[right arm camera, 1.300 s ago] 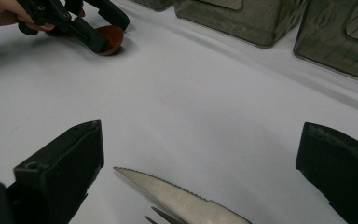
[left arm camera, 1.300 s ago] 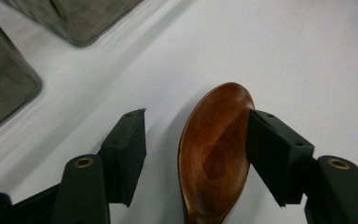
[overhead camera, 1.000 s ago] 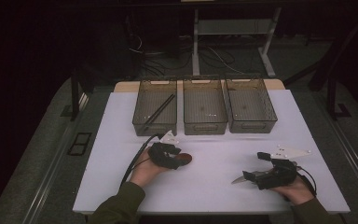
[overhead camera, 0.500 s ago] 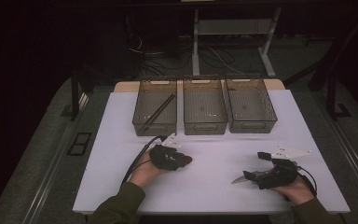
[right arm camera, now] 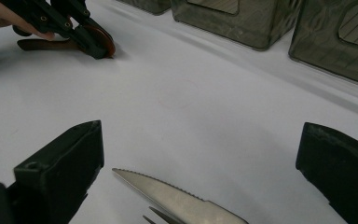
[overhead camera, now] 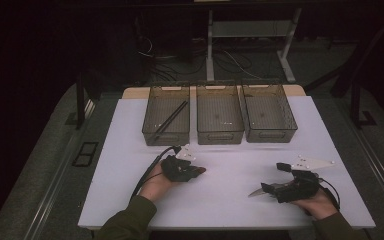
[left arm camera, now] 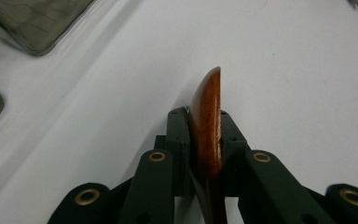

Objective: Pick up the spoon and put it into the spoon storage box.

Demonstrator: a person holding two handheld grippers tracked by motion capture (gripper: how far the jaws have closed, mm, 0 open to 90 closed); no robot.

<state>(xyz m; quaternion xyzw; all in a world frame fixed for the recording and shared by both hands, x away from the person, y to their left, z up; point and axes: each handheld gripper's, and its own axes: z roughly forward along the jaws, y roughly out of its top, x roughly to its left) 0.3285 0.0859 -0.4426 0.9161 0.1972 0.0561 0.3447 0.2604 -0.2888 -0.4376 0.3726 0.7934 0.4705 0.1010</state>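
Note:
My left gripper (left arm camera: 204,122) is shut on a brown wooden spoon (left arm camera: 206,116), which it pinches edge-on just above the white table. In the right gripper view that same gripper (right arm camera: 95,44) shows at the top left, with the spoon's handle (right arm camera: 42,45) trailing behind it under a hand. My right gripper (right arm camera: 200,140) stands wide open and low over the table. A serrated metal knife (right arm camera: 177,200) lies between its jaws, untouched by either, with fork tines (right arm camera: 154,217) beside it. In the high view the left gripper (overhead camera: 196,171) is at front centre-left and the right gripper (overhead camera: 275,178) at front right.
Three smoky clear bins stand side by side at the back of the white table (overhead camera: 130,150). The left bin (overhead camera: 152,137) holds a long black stick (overhead camera: 170,120); the middle bin (overhead camera: 220,137) and right bin (overhead camera: 292,125) look bare. Dark floor surrounds the table.

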